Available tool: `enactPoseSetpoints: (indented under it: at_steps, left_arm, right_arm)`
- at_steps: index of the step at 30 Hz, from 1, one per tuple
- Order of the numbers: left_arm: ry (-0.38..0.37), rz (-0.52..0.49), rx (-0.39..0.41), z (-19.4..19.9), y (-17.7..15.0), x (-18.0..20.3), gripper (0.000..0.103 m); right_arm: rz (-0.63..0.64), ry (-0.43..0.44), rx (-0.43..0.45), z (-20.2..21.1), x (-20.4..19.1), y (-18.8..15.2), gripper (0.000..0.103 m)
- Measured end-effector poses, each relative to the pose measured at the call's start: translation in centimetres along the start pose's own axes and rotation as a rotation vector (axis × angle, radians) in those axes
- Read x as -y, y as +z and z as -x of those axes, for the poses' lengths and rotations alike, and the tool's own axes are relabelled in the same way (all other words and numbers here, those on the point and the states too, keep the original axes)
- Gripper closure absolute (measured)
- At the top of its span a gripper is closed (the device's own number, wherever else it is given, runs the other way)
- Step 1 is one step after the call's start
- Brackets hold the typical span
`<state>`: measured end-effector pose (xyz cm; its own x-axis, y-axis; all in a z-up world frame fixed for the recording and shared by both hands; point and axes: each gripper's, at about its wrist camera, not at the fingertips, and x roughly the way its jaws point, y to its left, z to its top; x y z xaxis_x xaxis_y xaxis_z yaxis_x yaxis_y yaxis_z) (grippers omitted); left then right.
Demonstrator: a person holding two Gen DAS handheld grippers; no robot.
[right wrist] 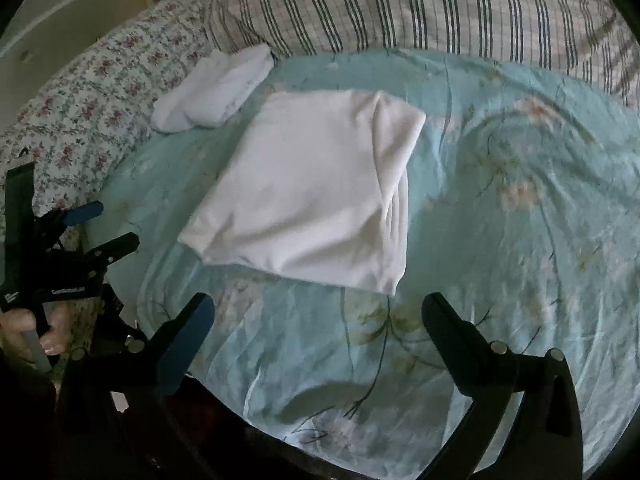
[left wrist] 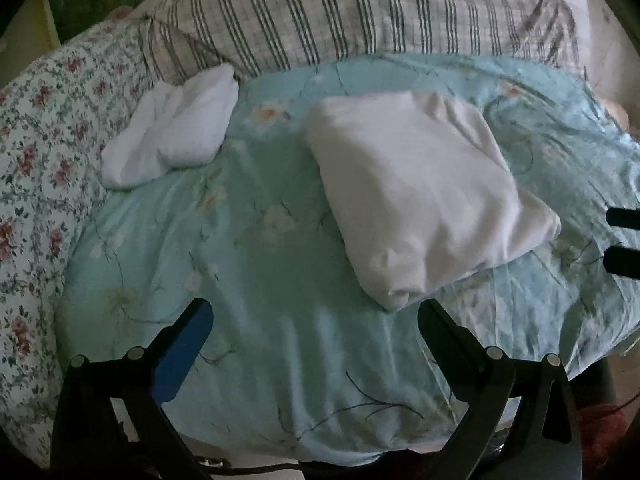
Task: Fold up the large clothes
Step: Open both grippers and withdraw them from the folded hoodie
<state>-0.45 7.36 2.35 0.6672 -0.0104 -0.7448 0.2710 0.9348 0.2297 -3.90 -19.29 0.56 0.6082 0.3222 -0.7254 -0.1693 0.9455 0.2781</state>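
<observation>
A white garment (left wrist: 424,196) lies folded into a flat square on the light blue floral quilt (left wrist: 260,280); it also shows in the right wrist view (right wrist: 308,196). A second, smaller folded white garment (left wrist: 172,128) lies at the quilt's far left corner, also in the right wrist view (right wrist: 216,88). My left gripper (left wrist: 316,316) is open and empty, just short of the big garment's near corner. My right gripper (right wrist: 318,312) is open and empty, just short of the garment's near edge. The left gripper also shows at the left of the right wrist view (right wrist: 108,228), and the right gripper's fingertips (left wrist: 624,218) show at the left wrist view's right edge.
A striped and checked pillow (left wrist: 340,12) lies along the back. A pink floral sheet (left wrist: 36,140) covers the bed to the left. The quilt (right wrist: 520,200) spreads wide to the right of the garment. The bed's near edge lies under both grippers.
</observation>
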Motion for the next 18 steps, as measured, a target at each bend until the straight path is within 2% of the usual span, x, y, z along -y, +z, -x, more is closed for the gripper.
enactPoseSetpoints:
  at_steps: [6, 18]
  left_arm:
    - [-0.006, -0.012, -0.042, -1.3, -0.2, 1.0, 0.001]
    - [-0.036, -0.014, -0.04, -2.6, 1.4, 1.4, 0.001]
  right_arm:
    - [-0.042, 0.007, -0.037, -1.7, 0.6, -0.7, 0.0]
    - [-0.094, 0.032, -0.056, -3.4, 1.4, 0.5, 0.0]
